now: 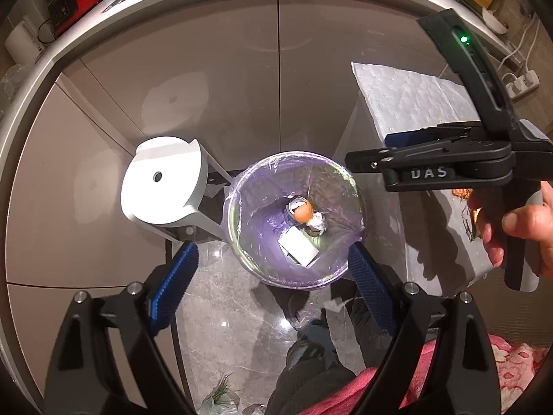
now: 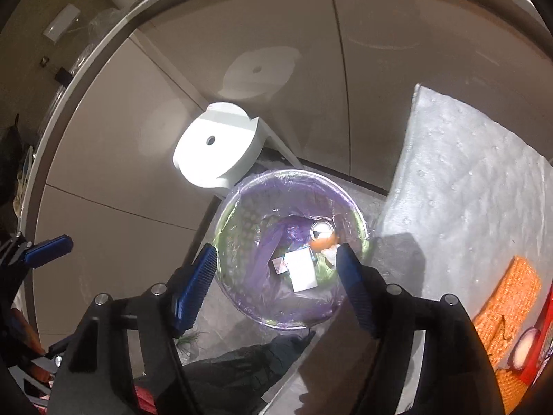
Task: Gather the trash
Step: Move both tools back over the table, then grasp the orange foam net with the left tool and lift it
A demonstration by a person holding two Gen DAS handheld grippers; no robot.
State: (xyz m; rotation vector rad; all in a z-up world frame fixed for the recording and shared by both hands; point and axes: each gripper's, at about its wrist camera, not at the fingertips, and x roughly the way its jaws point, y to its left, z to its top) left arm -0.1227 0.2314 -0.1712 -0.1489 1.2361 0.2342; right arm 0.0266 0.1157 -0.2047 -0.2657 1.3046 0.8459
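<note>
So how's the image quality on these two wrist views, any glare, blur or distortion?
Left wrist view: sharp, strong fisheye bending of the counter edge, soft glare on the cabinet doors. Right wrist view: hazier, the eggshell in the bin smeared, and the foam sheet is brightly lit.

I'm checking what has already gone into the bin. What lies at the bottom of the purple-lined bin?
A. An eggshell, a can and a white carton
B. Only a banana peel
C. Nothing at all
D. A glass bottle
A: inside the bin, the left wrist view shows an eggshell beside a can and a white carton.
</note>
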